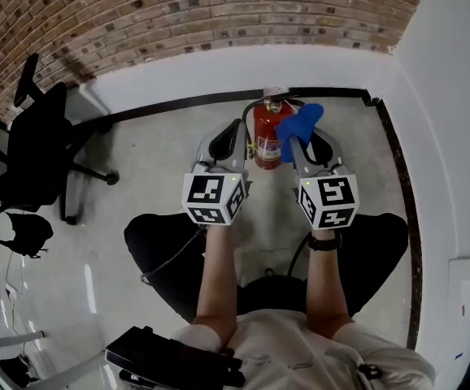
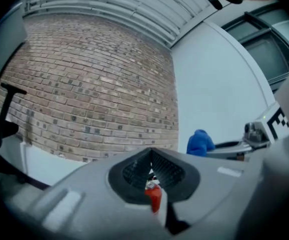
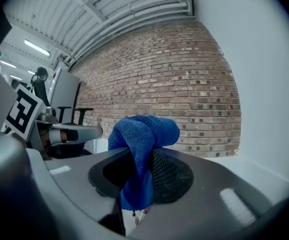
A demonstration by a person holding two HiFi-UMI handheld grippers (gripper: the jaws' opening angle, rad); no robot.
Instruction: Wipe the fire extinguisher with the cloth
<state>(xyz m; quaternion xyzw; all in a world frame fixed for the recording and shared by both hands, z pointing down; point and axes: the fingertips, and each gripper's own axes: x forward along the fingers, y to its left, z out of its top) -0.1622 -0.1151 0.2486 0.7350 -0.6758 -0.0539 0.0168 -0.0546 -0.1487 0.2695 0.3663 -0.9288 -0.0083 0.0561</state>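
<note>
The right gripper [image 1: 300, 140] is clamped tight on the cloth [image 3: 143, 134], a blue, nubbly terry piece bunched into a soft knot that bulges above the jaws while a flat tail hangs down between them. The left gripper [image 1: 233, 136] has its jaws brought together at the tips and holds nothing. Through the narrow slit below those tips its own view shows only the fire extinguisher [image 2: 153, 196], small and well below. Both grippers are smooth grey plastic shells with black ribbed pads, and each carries a white cube of black square markers, the left cube [image 1: 213, 197] and the right cube [image 1: 328, 201], at the wrist end. The fire extinguisher is a glossy red cylinder with a metal valve head, a thin black hose looped over the top and a paper label. It stands upright on the speckled grey concrete floor [image 1: 170, 185], close to the foot of the wall, and in the head view it lies between the two grippers. In that view the cloth overlaps its upper right shoulder, but contact cannot be judged. Behind rises a rough brick wall [image 1: 178, 15] over a white base band with a black skirting strip, and a plain white wall [image 1: 454, 120] closes the corner at the right. A black office chair [image 1: 36, 145] stands well off to the left.
</note>
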